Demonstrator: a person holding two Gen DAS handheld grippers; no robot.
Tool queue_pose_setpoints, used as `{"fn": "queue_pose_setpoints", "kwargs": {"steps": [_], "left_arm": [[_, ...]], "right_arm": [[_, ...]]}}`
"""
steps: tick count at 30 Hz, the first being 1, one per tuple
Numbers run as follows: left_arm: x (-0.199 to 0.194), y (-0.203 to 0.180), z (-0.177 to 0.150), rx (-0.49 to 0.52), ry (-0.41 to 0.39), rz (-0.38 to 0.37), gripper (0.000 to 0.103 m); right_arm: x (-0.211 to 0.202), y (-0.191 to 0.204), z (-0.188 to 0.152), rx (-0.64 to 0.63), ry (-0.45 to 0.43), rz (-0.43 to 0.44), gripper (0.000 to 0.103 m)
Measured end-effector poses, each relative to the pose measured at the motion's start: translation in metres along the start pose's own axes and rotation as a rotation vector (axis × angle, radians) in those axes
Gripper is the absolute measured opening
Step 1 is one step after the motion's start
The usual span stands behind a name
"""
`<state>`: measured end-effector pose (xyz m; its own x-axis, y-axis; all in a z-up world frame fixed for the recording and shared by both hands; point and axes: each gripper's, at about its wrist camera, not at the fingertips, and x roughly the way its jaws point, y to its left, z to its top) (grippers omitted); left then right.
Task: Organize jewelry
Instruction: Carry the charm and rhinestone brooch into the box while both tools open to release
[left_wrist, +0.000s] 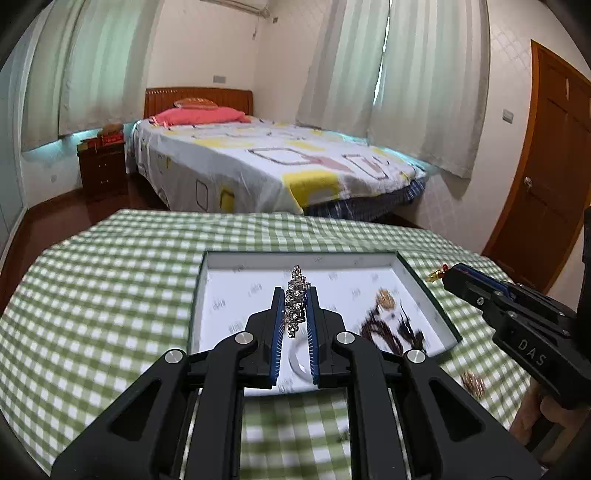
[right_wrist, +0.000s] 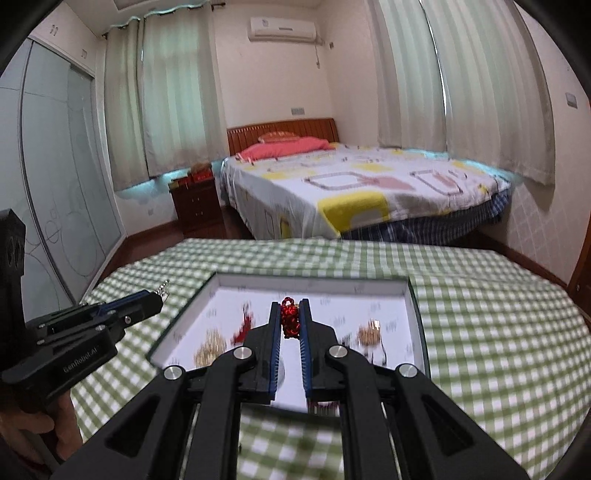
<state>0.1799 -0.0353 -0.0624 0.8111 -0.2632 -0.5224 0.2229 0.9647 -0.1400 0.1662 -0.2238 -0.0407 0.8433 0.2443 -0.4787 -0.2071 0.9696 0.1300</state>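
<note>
Left gripper (left_wrist: 295, 306) was clamped on a rhinestone piece (left_wrist: 296, 295), long axis along the fingers, over the white tray (left_wrist: 229, 260) at lower centre. Right gripper (right_wrist: 289, 319) pinched a red bead cluster (right_wrist: 290, 322) above the same tray; both hung equally near.

We note a woven checked cloth (left_wrist: 110, 280), matt. Tray (left_wrist: 221, 266): white printed card, matt. Left gripper (left_wrist: 295, 314): matt black plastic, ribbed blue pads, shiny metal pins, clamping a glittering silver-metal chain (left_wrist: 295, 299). Right gripper (right_wrist: 289, 321) alike, clamping a glossy red bead piece (right_wrist: 289, 321). Door (left_wrist: 554, 166), right of frame: varnished wood.
</note>
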Motion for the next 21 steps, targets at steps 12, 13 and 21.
{"fn": "queue_pose_setpoints", "kwargs": {"steps": [12,13,21], "left_arm": [[0.065,0.022,0.024,-0.035,0.002,0.046,0.012],[0.074,0.025,0.021,-0.037,0.018,0.053,0.012],[0.118,0.041,-0.004,-0.058,0.122,0.093,0.012]], "right_arm": [[0.052,-0.003,0.02,-0.017,-0.046,-0.001,0.01],[0.058,-0.005,0.017,-0.014,-0.035,-0.003,0.01],[0.108,-0.01,-0.011,0.002,0.089,-0.015,0.01]]}}
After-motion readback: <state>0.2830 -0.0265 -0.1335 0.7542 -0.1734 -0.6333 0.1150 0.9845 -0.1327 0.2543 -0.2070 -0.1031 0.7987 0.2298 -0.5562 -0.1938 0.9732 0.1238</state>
